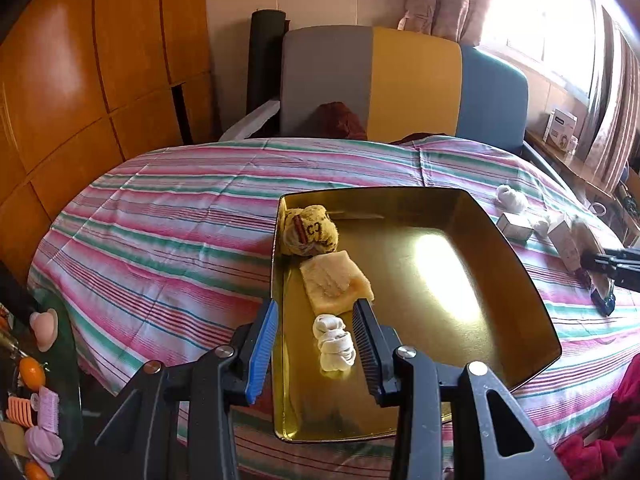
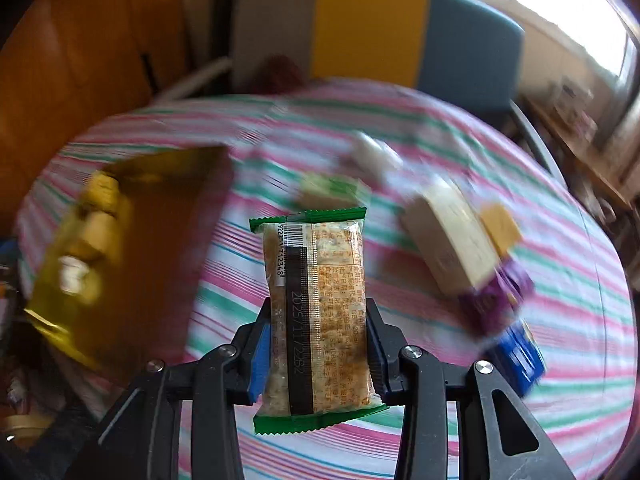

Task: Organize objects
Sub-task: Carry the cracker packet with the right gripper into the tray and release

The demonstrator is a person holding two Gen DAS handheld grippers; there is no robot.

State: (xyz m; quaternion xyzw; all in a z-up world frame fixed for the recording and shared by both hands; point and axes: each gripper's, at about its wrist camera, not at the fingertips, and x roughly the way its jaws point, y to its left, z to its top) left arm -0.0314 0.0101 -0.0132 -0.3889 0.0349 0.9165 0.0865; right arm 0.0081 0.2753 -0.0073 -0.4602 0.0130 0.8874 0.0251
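A gold tray lies on the striped bedspread. Along its left side it holds a brown rolled sock pair, a folded yellow cloth and a white rolled sock. My left gripper hovers open over that side, and the white sock lies below, between the fingers and untouched. My right gripper is shut on a green-edged snack packet, held upright above the bed to the right of the blurred tray.
To the right on the bed lie a cream box, a purple packet, a blue packet and another green packet. A side table with an orange stands at the left. A grey, yellow and blue headboard backs the bed.
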